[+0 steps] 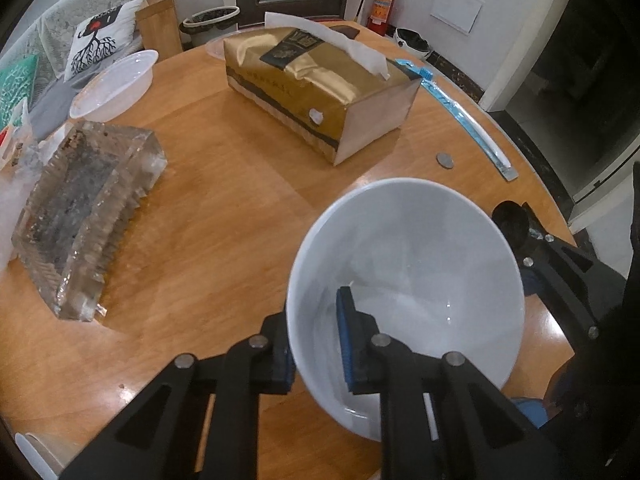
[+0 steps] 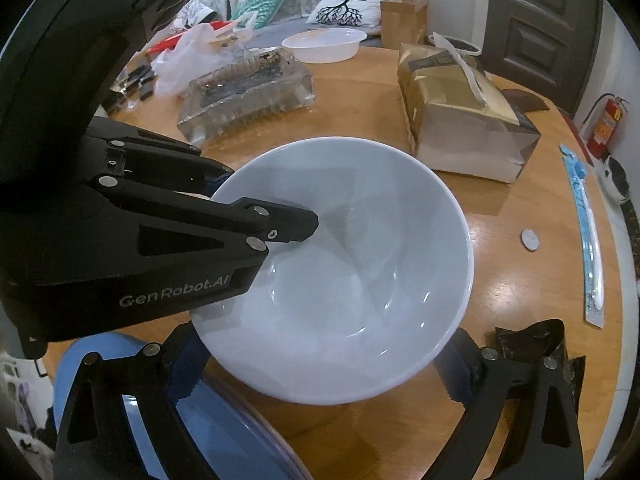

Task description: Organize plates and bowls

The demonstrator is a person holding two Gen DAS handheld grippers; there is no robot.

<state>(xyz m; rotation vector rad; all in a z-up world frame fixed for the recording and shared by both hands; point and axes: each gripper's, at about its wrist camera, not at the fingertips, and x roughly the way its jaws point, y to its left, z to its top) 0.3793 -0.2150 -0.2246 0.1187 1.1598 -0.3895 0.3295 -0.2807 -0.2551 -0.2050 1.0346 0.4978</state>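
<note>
A white bowl stands upright on the round wooden table. My left gripper is shut on its rim, with one blue pad inside the bowl and the other outside the wall. My right gripper is open wide at the bowl's near side, a finger on each side of it; whether the pads touch the wall I cannot tell. One of its fingers shows just right of the bowl in the left wrist view. A blue plate lies beside the bowl, under the right gripper.
A gold tissue box stands behind the bowl, a heavy glass tray to its left, a clear plastic bowl at the far edge. A coin, a packed toothbrush and a black wrapper lie to the right.
</note>
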